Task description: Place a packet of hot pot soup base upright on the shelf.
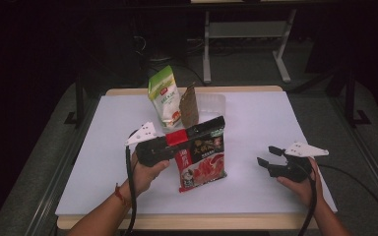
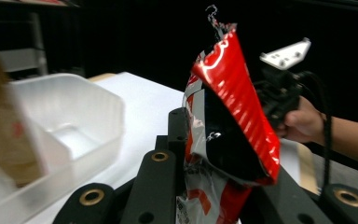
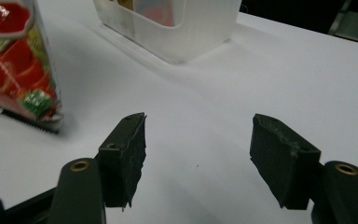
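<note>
Red pouch [image 1: 202, 157] is upright over the table's [image 1: 256, 123] middle, pinched at its top edge by the left gripper [image 1: 197, 133], in front of the clear bin [image 1: 211, 104]. Looks like mid-carry. Next: lift it over the bin wall beside the green pouch [image 1: 164, 96], then release. Right gripper [image 1: 268, 156] idle, jaws spread, nothing in them.
</note>
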A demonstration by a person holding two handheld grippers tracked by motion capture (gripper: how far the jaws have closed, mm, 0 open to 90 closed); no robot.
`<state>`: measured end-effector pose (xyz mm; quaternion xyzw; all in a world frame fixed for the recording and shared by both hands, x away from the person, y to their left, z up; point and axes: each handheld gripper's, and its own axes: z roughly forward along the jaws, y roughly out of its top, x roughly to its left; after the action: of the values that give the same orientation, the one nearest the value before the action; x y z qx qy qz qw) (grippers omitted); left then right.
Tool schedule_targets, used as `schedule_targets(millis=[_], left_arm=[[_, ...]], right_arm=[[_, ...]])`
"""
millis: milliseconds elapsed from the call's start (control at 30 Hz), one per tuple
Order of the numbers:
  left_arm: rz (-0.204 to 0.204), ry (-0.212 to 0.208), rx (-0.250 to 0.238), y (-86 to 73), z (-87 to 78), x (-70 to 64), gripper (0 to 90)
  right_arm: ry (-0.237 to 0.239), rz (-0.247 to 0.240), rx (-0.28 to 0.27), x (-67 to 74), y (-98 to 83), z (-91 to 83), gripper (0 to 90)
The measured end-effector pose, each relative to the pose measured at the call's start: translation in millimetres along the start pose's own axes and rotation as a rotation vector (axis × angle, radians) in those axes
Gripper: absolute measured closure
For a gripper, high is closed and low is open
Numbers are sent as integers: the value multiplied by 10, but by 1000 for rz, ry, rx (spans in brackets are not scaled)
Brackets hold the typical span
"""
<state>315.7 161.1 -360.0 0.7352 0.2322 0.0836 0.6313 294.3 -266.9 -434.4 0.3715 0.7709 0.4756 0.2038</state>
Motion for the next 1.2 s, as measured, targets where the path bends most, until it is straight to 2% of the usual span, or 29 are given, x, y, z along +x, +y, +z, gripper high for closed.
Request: schedule_targets(millis=[233,367,700,1200], left_arm=[[-6,71,-26,31,-96,92,803],[-11,95,-37,39,-115,114,803],[-10,123,-54,90,-130,106,802],[2,188,-96,267,-38,101,801]], right_arm=[[-7,5,-5,-16,-3,-5,345],[-8,7,-3,-11,-5,-8,343],[-11,7,-5,-15,-8,-15,342],[-14,15,-11,-7,-36,-76,341]])
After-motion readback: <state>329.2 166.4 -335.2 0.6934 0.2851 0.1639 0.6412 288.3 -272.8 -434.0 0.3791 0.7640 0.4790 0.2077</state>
